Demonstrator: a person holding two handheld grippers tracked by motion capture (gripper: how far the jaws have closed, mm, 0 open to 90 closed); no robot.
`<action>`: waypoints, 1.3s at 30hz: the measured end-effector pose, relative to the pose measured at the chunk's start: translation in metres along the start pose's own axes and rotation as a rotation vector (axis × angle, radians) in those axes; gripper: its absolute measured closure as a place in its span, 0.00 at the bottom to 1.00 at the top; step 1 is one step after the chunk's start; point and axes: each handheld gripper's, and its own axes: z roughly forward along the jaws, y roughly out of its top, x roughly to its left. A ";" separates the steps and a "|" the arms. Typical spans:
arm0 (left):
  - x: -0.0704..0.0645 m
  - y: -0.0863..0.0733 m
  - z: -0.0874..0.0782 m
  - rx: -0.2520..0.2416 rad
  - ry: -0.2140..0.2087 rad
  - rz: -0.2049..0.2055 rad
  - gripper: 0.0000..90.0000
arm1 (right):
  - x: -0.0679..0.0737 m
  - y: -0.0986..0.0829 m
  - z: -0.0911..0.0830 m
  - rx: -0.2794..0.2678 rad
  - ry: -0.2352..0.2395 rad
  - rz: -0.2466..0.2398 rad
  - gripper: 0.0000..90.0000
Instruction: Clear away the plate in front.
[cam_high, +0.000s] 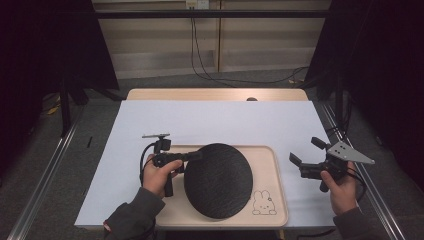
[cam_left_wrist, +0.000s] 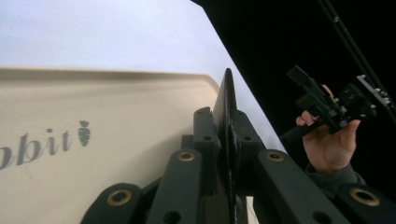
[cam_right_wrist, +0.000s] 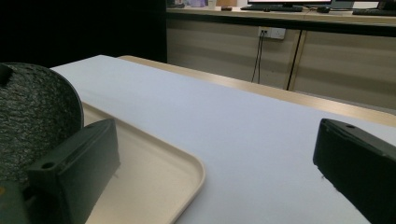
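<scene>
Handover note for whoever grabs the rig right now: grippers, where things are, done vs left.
Left gripper: shut on the rim of the black round mat, which it holds on edge between its jaws, as the left gripper view shows.
Right gripper: open, holding nothing, off the right side of the beige tray, above the white table cover.
Mat: tilted over the tray, its lower edge near the tray's front; whether that edge rests on the tray I cannot tell.
Done: mat gripped and raised at one side.
Left: probably to move or set the mat; the right gripper has not joined in.
</scene>
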 end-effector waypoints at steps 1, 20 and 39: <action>0.000 0.000 0.000 0.000 0.000 0.000 0.94 | 0.000 0.000 0.000 0.000 0.000 0.000 0.00; 0.005 -0.005 0.004 -0.007 0.075 0.037 0.97 | 0.001 -0.001 0.001 0.007 0.005 -0.011 0.00; 0.020 -0.008 0.008 -0.009 0.152 0.058 0.93 | 0.002 -0.001 0.001 0.005 0.005 -0.008 0.01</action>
